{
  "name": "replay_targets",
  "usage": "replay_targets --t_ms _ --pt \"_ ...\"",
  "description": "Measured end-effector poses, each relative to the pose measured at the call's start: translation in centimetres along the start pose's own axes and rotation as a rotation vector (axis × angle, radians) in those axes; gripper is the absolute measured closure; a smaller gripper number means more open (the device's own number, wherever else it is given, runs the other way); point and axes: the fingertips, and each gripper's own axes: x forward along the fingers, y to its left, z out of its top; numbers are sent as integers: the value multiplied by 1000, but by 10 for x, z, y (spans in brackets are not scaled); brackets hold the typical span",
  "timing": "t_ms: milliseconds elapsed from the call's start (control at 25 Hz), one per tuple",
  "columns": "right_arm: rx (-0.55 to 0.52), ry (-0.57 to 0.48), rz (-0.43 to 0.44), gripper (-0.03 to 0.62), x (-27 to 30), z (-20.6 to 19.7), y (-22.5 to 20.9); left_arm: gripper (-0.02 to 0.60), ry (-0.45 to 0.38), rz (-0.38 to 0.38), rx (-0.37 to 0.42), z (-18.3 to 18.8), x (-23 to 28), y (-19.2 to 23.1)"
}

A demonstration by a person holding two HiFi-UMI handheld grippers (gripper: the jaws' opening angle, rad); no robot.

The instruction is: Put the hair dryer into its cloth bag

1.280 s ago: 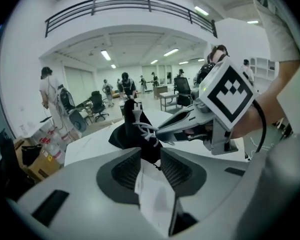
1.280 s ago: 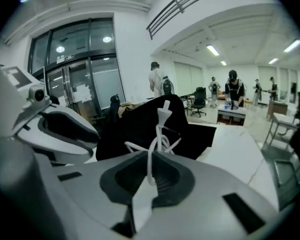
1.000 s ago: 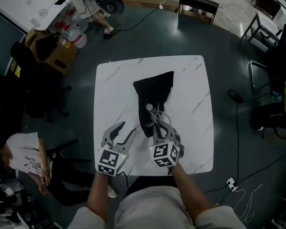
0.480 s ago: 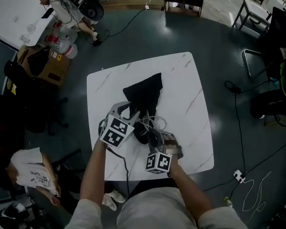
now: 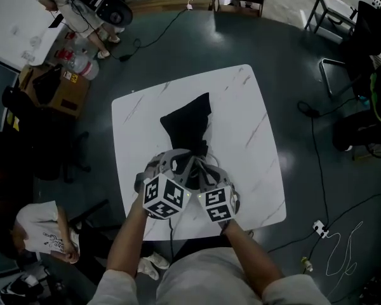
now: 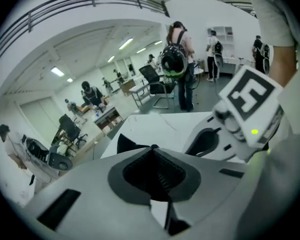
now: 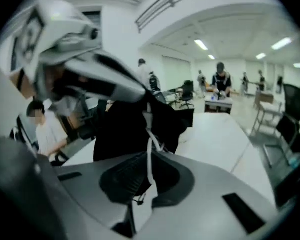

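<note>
While the bag (image 5: 187, 122) stretches away toward the tabletop's (image 5: 254, 145) far edge, the right gripper (image 7: 148, 153) pinches its drawstring (image 7: 149, 134). The left gripper (image 6: 153, 146), alongside, is closed.

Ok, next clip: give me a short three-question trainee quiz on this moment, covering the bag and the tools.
1. True or false: the black cloth bag lies on the white table.
2. What is clamped in the right tool? A) a white drawstring B) a power plug C) nothing
3. Fill in: the left tool has its jaws ___ (open/shut).
Key: 1 true; 2 A; 3 shut.
</note>
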Motion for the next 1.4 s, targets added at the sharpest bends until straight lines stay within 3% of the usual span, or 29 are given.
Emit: replay_targets --t_ms 120,280,360,440,480,560,680,760,840,880,960,1160,1200,1240,1320,1400 --pt "338 -47 56 560 0 17 -5 566 -34 -22 36 24 -10 -33" --pt "857 -209 297 560 1 33 5 569 -76 -60 -100 34 -23 -46" --pt "1024 -281 364 560 4 30 1 569 -61 -73 -90 27 -26 -51" --pt "1092 -312 407 559 8 23 -1 569 -53 -66 -75 13 -26 -57" --pt "1076 -304 435 559 9 19 2 569 -60 -64 -82 7 -26 -60" --pt "917 -248 480 556 5 6 12 568 -81 -66 -91 -2 -24 -67" --pt "503 -130 478 409 -12 -22 24 568 -118 -101 -111 -13 -20 -83" --pt "159 -49 408 404 -26 -46 19 568 -158 -109 -133 -14 -19 -90" --pt "-170 -4 281 404 -38 -61 -2 568 -189 -97 -141 -12 -22 -92" --pt "-297 -3 216 404 -40 -61 -14 568 -197 -92 -137 -12 -24 -91" --pt "-451 -19 145 404 -33 -53 -26 568 -206 -93 -129 -11 -27 -90" --pt "-593 -91 190 430 10 -24 4 568 -208 -110 -142 -12 -29 -91" --pt "-590 -116 171 527 15 -19 5 568 -201 -101 -145 -13 -28 -92" --pt "-564 -135 136 556 17 -17 -1 568 -189 -81 -147 -16 -26 -91" --pt "-420 -146 56 562 12 -20 -26 568 -153 -24 -138 -26 -18 -91" --pt "-143 -143 43 562 -2 -34 -44 566 -136 -1 -102 -31 -11 -99"
